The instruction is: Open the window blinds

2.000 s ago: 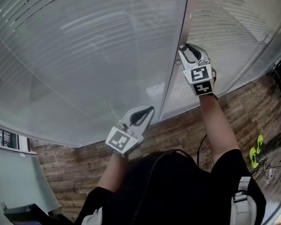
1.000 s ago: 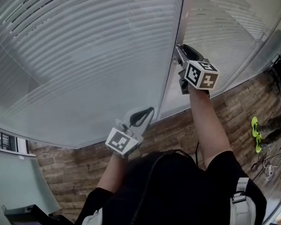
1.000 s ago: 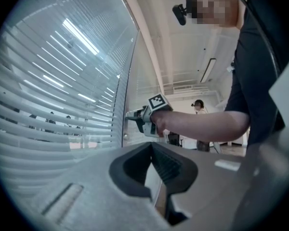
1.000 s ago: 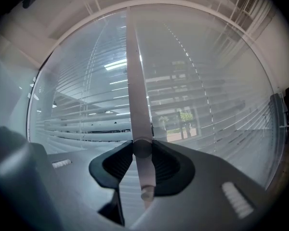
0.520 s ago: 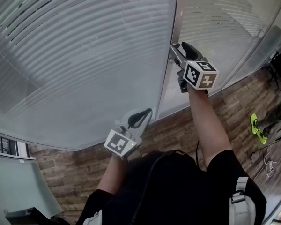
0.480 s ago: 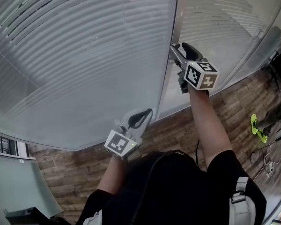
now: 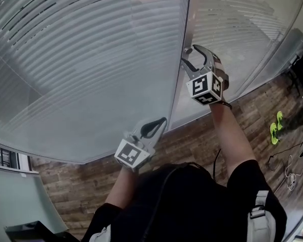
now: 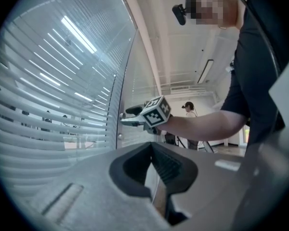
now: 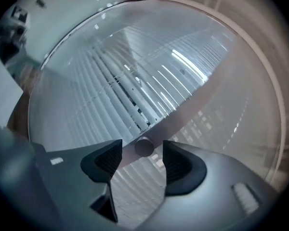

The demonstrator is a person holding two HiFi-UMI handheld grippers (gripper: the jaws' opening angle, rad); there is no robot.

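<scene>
In the head view, the left gripper (image 7: 161, 121) sits low and central, held out on a bent left forearm (image 7: 122, 184), pointing towards 1 o'clock with its jaws closed together and nothing between them. The right gripper (image 7: 191, 55) is raised at about 1 o'clock from it on an outstretched right arm (image 7: 233, 141), pointing towards 11 o'clock. Its jaws have just been opening and now stand wide apart, with a small round knob (image 9: 144, 147) between them, touched by neither pad.
</scene>
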